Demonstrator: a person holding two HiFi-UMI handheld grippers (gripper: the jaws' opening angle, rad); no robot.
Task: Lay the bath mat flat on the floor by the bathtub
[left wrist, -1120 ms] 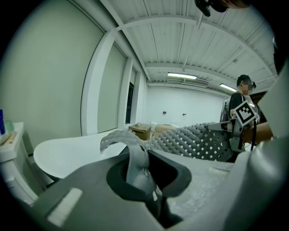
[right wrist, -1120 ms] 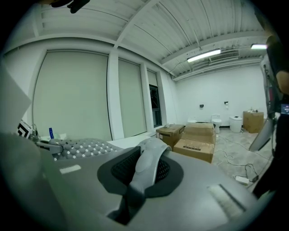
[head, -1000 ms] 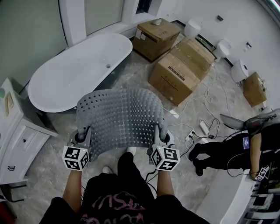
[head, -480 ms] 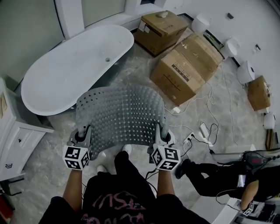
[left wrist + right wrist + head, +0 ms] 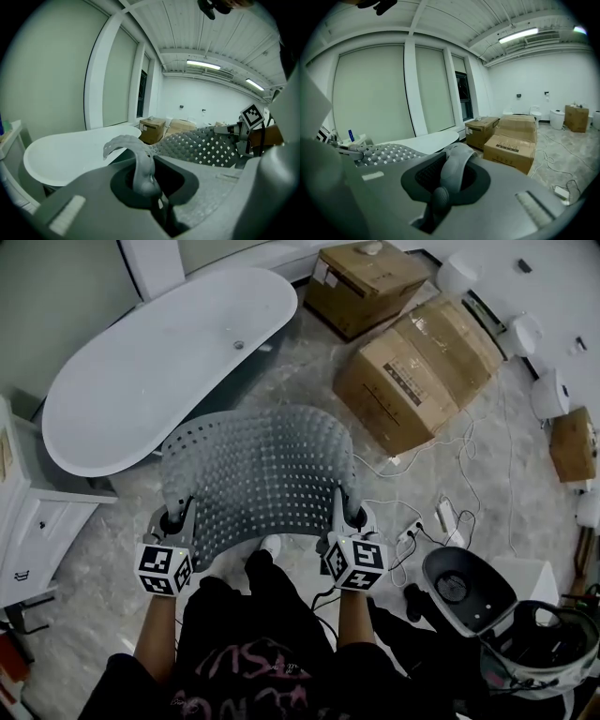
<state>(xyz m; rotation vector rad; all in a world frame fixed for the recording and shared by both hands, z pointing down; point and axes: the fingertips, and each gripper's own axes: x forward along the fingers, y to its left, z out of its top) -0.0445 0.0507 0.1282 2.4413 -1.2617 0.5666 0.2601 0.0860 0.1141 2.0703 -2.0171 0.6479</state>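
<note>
A large cardboard box (image 5: 422,371) and a smaller cardboard box (image 5: 361,282) are sitting close together, white cables (image 5: 469,465) are trailing beside them, and a white cabinet (image 5: 28,531) is standing far left.

1. Bath mat (image 5: 258,474): showing grey, with a regular grid of small pale holes.
2. Bathtub (image 5: 159,362): reading plain white.
3. Cardboard boxes (image 5: 422,371): showing brown.
4. Floor (image 5: 314,371): showing mottled, marble-like grey.
5. Marker cubes on left gripper (image 5: 175,518) and right gripper (image 5: 345,517): carrying black-and-white square patterns.
6. Person's shirt (image 5: 253,671): showing black with pink lettering.
</note>
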